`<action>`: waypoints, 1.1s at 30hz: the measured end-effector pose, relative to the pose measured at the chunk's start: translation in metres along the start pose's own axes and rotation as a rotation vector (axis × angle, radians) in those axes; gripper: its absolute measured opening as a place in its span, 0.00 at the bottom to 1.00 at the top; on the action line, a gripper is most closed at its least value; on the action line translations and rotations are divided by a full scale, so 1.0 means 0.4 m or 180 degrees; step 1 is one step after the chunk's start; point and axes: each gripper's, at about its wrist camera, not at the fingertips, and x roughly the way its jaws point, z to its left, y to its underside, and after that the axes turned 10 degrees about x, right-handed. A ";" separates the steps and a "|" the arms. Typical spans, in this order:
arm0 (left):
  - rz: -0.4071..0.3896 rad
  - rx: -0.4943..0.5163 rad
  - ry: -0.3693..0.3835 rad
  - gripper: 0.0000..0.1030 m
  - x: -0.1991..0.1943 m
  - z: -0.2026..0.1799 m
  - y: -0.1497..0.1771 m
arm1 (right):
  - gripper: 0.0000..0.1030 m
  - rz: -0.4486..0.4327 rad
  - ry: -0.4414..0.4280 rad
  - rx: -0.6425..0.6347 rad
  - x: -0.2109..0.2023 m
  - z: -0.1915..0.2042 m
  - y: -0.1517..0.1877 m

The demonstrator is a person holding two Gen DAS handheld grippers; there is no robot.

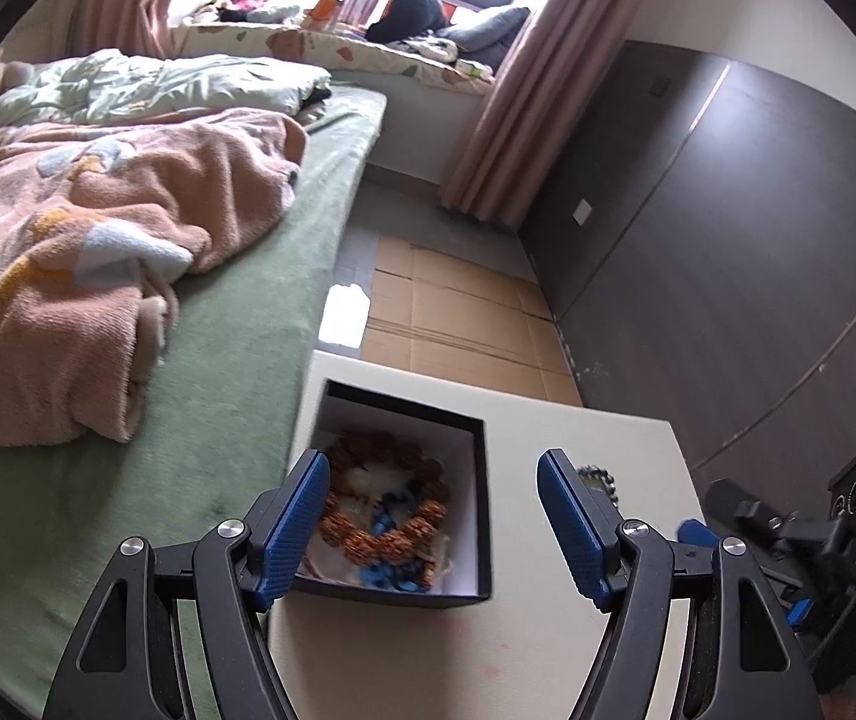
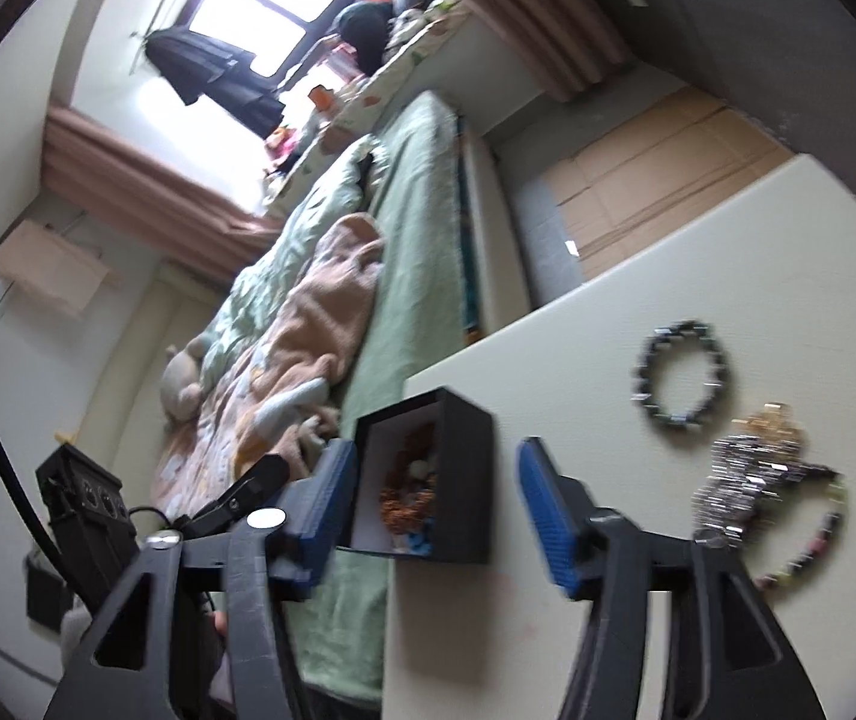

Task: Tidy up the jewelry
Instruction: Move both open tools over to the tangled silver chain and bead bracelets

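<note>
A black box (image 1: pixel 485 480) with a white inside stands on the cream table (image 1: pixel 488 648). It holds an orange-brown bead bracelet (image 1: pixel 392 510) and blue beads (image 1: pixel 389 573). My left gripper (image 1: pixel 433 531) is open and empty, just above the box. In the right wrist view the box (image 2: pixel 467 474) is ahead of my open, empty right gripper (image 2: pixel 434 507). On the table to its right lie a dark bead bracelet (image 2: pixel 685 370), a silver and gold chain pile (image 2: pixel 749 471) and a multicoloured bead bracelet (image 2: pixel 812 540). The dark bracelet (image 1: pixel 602 477) peeks out behind my left gripper's right finger.
A bed with a green sheet (image 1: pixel 236 420) and a pink blanket (image 1: pixel 98 252) adjoins the table on the left. Cardboard (image 1: pixel 458 312) covers the floor beyond the table. A dark wall panel (image 1: pixel 728 240) runs along the right. The right gripper's body (image 1: pixel 800 540) is at the right.
</note>
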 end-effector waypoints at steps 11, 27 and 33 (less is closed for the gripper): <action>0.0093 0.0191 0.0165 0.82 0.033 -0.107 0.033 | 0.75 -0.0020 0.0442 0.0411 -0.094 -0.138 -0.031; 0.0365 0.0528 0.0431 0.82 0.123 -0.254 0.083 | 0.75 0.0042 0.0852 0.0770 -0.153 -0.268 -0.049; 0.0536 0.0700 0.0508 0.74 0.182 -0.320 0.113 | 0.75 0.0071 0.0874 0.0919 -0.167 -0.302 -0.058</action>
